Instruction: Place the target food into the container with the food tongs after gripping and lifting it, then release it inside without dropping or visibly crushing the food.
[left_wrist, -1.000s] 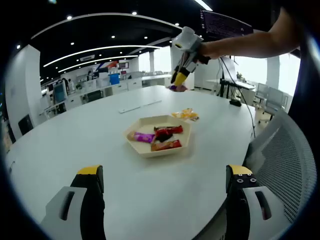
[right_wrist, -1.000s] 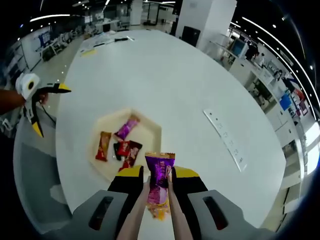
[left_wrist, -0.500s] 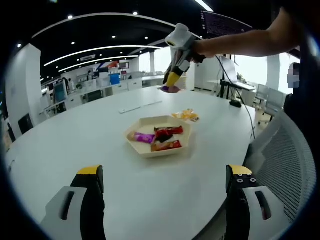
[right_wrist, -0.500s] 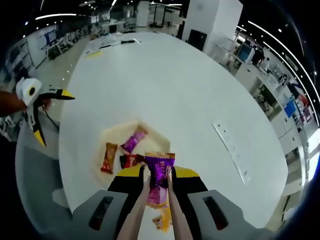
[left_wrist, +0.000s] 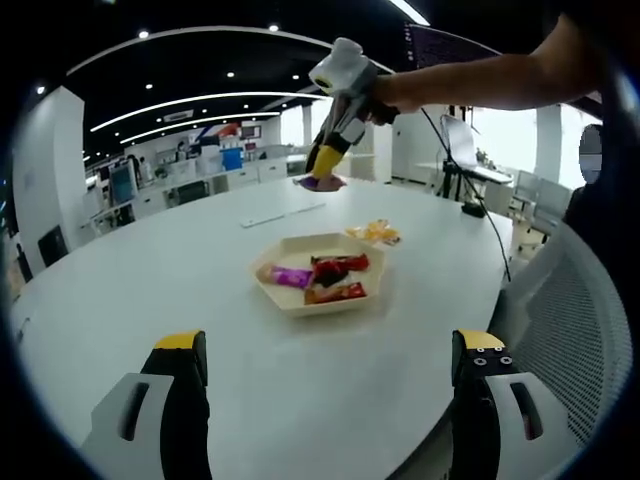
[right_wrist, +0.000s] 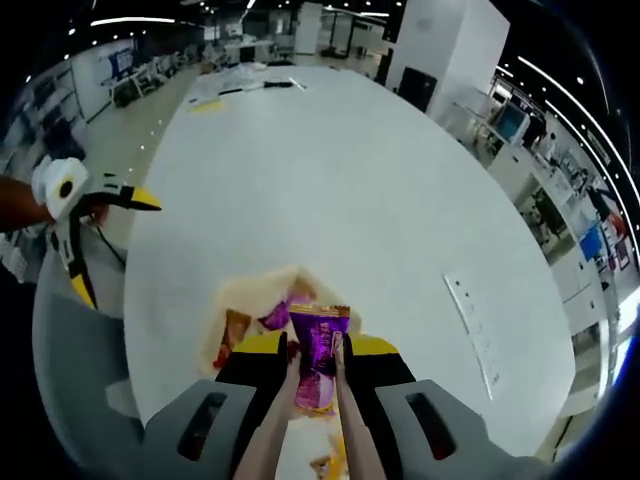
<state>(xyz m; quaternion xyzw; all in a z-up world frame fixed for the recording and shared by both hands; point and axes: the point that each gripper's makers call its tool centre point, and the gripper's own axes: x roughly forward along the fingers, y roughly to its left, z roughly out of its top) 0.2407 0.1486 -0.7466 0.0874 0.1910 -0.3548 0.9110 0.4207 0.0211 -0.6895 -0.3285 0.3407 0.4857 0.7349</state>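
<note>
We hold a purple packet (right_wrist: 318, 352) pinched in tongs (right_wrist: 300, 430) clamped by the right gripper (right_wrist: 315, 365), lifted above the surface (right_wrist: 380, 200) near the tray (left_wrist: 320, 275). Lowering and release remain. Our left gripper (left_wrist: 330, 345) hangs open, empty.

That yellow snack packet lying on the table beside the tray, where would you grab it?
Pinch the yellow snack packet across its narrow middle, coming straight down from above. It lies flat on the white table, just outside the hexagonal tray, so its sides are open for tong tips.
</note>
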